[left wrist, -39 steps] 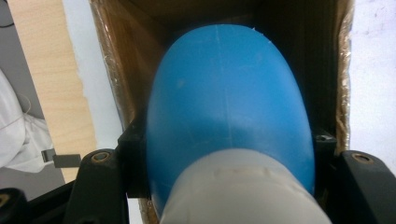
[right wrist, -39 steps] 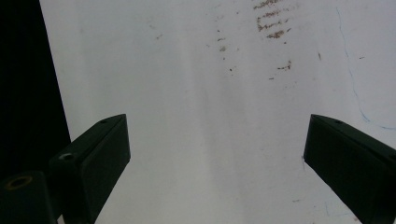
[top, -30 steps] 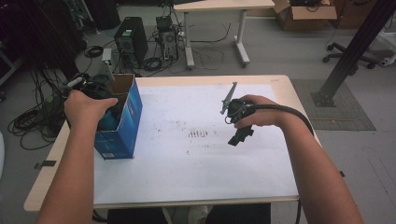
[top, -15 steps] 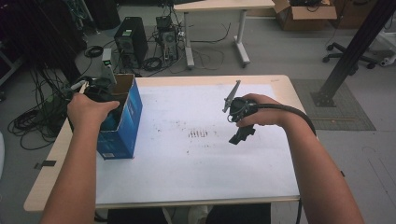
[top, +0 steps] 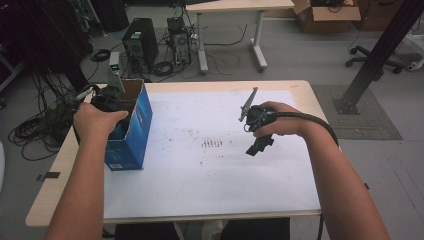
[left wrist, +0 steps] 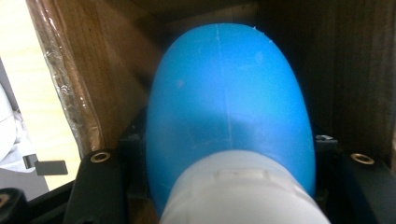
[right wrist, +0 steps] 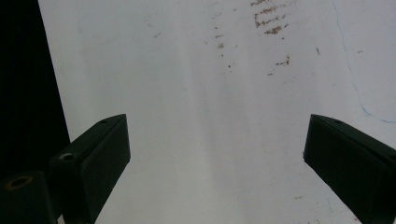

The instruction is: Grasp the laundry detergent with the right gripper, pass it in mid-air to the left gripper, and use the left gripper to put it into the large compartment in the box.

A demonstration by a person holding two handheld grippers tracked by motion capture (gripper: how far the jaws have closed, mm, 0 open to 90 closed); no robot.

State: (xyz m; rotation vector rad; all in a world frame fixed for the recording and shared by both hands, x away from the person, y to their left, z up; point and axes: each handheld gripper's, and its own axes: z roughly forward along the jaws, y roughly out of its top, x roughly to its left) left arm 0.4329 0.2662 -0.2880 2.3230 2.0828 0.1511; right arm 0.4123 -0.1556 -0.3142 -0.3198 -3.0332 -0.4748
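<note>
A tall blue cardboard box (top: 131, 134) stands open-topped at the table's left. My left gripper (top: 106, 99) reaches into its top from the left side. In the left gripper view the left gripper (left wrist: 226, 140) is shut on a smooth blue rounded object (left wrist: 229, 88) with a white end (left wrist: 238, 191), against the box's brown inner walls (left wrist: 107, 70). My right gripper (top: 256, 146) hovers above the white sheet (top: 210, 170) right of centre. In the right gripper view the right gripper (right wrist: 215, 154) is open, with bare stained paper (right wrist: 210, 93) between its jaws.
Small brown smudges (top: 214, 144) mark the sheet's middle. The wooden table edge (top: 306, 91) runs close behind the right hand. On the floor beyond stand a computer tower (top: 137, 46), tangled cables (top: 35, 125), another desk (top: 230, 10) and a black post (top: 380, 55).
The left hand has shifted slightly at the box's opening with its grip unchanged. The right hand and its open jaws look the same.
</note>
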